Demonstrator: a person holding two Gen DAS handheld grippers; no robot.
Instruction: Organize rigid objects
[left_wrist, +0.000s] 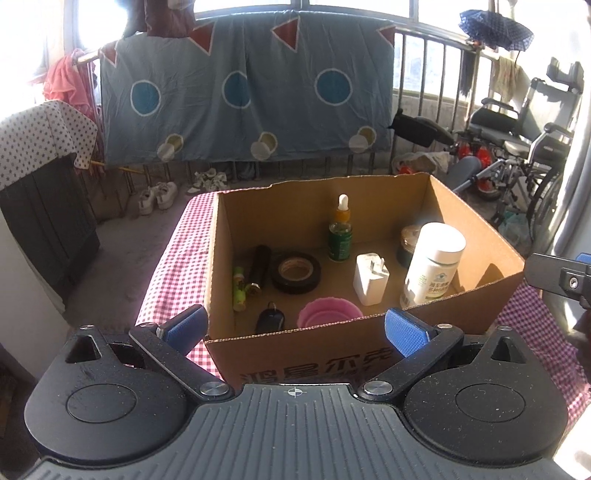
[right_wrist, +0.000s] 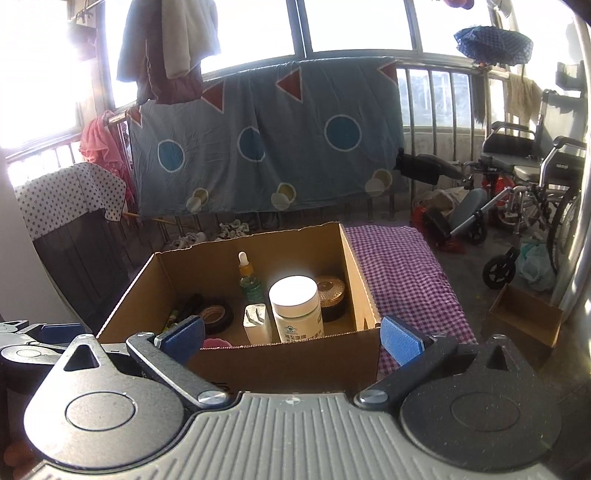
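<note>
Both tools stand at their widest and hold nothing. The left tool (left_wrist: 295, 328) hovers just in front of the near wall of the cardboard box (left_wrist: 476, 221), its blue ribbed pads (left_wrist: 404, 330) spread either side of that wall. The right tool (right_wrist: 291, 336) sits at the same near edge, further to the right, aimed down into the box.

The task's things are already inside the box. There is a tall white plastic bottle (left_wrist: 434, 264) with a smooth round lid, a white charger plug (left_wrist: 370, 278) standing on end, a ring of black tape (left_wrist: 295, 272) lying flat, a glass dropper bottle (left_wrist: 340, 232) with a white rubber bulb, a pink ribbed cup (left_wrist: 328, 312), a dark key fob (left_wrist: 270, 320), a black cylinder (left_wrist: 258, 269), a thin green tube (left_wrist: 239, 284), and a round dark jar (right_wrist: 330, 297) with a gold lid in the far corner. The box rests on a surface covered in red-and-white checked cloth (left_wrist: 173, 258).

Risks, as I judge them: the 2 upright bottles are top-heavy and stand close together, so a pad reaching past one could tip it onto the plug or jar. The dropper bottle is glass and slick. The box is light corrugated card, so a tool catching its rim could drag it across the soft cloth. Strong sunlight washes out the white lid, which makes its edge hard to read.
</note>
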